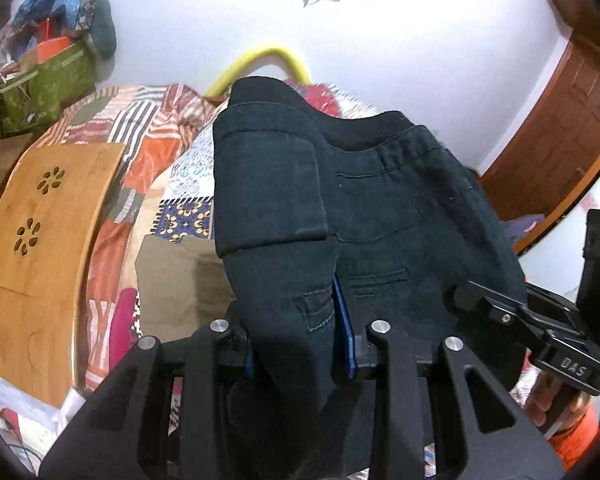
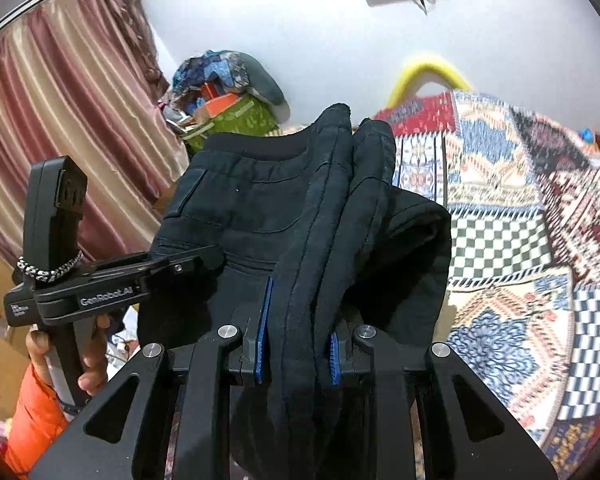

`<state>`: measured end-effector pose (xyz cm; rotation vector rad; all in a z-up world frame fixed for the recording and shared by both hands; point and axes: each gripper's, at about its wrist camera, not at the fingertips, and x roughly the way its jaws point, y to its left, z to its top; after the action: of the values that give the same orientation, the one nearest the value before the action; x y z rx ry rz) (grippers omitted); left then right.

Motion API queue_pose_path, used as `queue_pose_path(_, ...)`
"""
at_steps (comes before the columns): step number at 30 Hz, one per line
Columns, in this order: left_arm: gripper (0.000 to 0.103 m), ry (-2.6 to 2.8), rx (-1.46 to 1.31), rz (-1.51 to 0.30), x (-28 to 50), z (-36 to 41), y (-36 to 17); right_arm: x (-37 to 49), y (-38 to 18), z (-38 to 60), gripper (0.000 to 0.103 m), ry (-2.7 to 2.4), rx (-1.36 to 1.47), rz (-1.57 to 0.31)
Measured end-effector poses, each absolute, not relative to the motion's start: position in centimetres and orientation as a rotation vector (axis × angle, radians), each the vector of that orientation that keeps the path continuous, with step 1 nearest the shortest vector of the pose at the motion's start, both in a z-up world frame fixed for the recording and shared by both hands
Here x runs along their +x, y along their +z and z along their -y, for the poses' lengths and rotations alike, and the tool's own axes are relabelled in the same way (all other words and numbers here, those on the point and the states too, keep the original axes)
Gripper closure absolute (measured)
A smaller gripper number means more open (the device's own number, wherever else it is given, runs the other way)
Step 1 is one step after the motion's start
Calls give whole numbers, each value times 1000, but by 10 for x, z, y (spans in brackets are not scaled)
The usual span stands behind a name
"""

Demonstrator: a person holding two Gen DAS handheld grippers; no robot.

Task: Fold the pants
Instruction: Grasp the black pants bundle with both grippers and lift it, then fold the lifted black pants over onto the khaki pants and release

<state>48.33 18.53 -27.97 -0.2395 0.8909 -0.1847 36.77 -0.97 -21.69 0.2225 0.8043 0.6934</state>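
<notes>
The dark navy pants (image 1: 364,208) are folded in a thick bundle and held up in the air above the bed. My left gripper (image 1: 296,340) is shut on one side of the bundle, cloth bunched between its blue pads. My right gripper (image 2: 296,344) is shut on the other side, gripping several stacked layers. In the right wrist view the pants (image 2: 260,208) show their waistband at the top, and the left gripper (image 2: 180,266) clamps their left edge. In the left wrist view the right gripper (image 1: 496,308) clamps their right edge.
A patchwork quilt (image 2: 520,208) covers the bed below. A wooden lap table (image 1: 40,248) lies on the bed at the left. A green bag with piled clothes (image 1: 48,76) stands by the white wall. A curtain (image 2: 60,120) hangs at left, a wooden door (image 1: 560,128) at right.
</notes>
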Motion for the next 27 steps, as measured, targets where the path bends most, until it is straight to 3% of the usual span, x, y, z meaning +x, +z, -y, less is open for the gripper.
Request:
queue_pose_path(7,71,-118,-275,-1030,529,-201,-367,398,-288,-5,82,650,264,-951)
queue_pose_path(10,60,-109,-311,-1040,534,-214,-390,403,-313,-1,78,620,253,-992)
queue_pose_path(12,51,-115,-374,-1047,533,-224,-392,405,-322,7,70,622,274,-1021)
queue_pose_path(16,50,-66,-389,-1015,519,-239,-369,398,-315,22,62,617,240,-1043)
queue_pose_path(25,50,-47,-188,-899,455,-221,-322,347,-247,22,61,598,26,-820)
queue_pose_path(27,55,-48,-147,-899,448,-210,-325,341,-251,15,61,625,-19,-812)
